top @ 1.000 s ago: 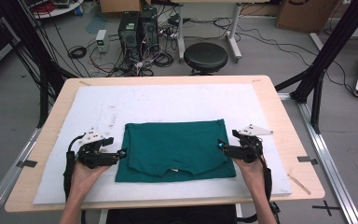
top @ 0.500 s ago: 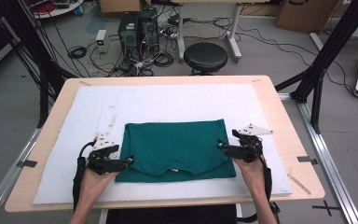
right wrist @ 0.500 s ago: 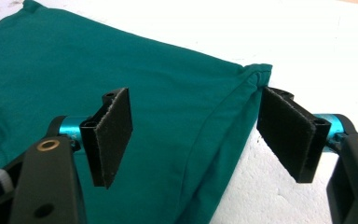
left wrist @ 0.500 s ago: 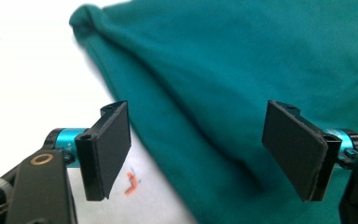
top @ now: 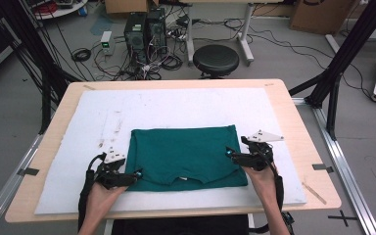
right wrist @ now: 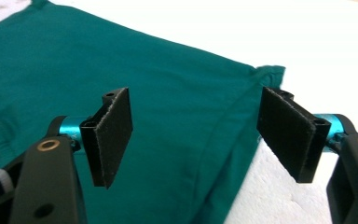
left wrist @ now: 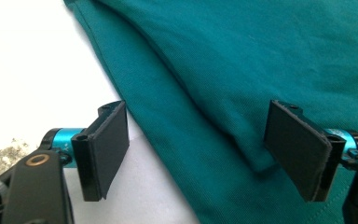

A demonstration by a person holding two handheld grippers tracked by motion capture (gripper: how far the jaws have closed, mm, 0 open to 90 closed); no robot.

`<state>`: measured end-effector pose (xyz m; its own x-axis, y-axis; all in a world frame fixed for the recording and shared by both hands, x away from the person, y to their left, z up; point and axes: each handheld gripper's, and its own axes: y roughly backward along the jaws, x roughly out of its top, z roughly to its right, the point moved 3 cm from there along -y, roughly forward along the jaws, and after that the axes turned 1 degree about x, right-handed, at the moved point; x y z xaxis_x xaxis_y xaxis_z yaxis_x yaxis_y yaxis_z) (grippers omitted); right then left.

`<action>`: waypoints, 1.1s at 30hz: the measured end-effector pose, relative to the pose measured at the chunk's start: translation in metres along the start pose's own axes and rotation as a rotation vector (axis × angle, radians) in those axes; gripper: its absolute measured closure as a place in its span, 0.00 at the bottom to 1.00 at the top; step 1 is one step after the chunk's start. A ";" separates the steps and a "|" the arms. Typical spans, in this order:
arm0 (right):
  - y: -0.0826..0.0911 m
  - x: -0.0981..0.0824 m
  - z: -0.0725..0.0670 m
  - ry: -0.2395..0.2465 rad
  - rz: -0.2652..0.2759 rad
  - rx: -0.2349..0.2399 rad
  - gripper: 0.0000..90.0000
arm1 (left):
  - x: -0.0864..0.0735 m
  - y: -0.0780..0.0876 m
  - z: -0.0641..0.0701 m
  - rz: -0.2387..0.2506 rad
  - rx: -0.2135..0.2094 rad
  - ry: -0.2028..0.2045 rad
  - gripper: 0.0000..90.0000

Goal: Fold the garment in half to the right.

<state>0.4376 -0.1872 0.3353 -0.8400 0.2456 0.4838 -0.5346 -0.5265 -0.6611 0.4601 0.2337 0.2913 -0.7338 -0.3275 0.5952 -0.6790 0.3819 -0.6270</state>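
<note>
- The folded green shirt [top: 186, 155] lies flat on the white mat [top: 176, 110], nearer the table's near edge.
- The left gripper [top: 136, 175] sits at the shirt's near left corner, jaws spread wide over its edge, grasping nothing.
- The right gripper [top: 229, 153] is at the shirt's right edge, jaws also released, straddling the hem.

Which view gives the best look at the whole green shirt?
The high view: the folded green shirt lies complete on the white mat, all edges and the collar visible. The left gripper view shows a close strip of its edge and a fold; the right gripper view shows one corner and a seam.
</note>
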 end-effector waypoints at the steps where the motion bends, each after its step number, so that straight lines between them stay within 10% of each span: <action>1: 0.000 0.001 -0.001 0.005 0.002 0.008 0.30 | 0.000 0.000 0.000 0.000 0.000 -0.002 0.26; 20: -0.020 0.031 -0.028 0.061 -0.004 0.107 0.29 | -0.006 0.007 0.007 0.037 -0.053 -0.020 0.56; 33: -0.064 0.058 -0.061 0.159 -0.077 0.180 0.29 | -0.007 0.007 0.007 0.046 -0.074 -0.027 0.70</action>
<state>0.4172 -0.0899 0.3708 -0.8092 0.4081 0.4227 -0.5843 -0.6340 -0.5065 0.4600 0.2326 0.2797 -0.7654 -0.3306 0.5521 -0.6415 0.4597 -0.6141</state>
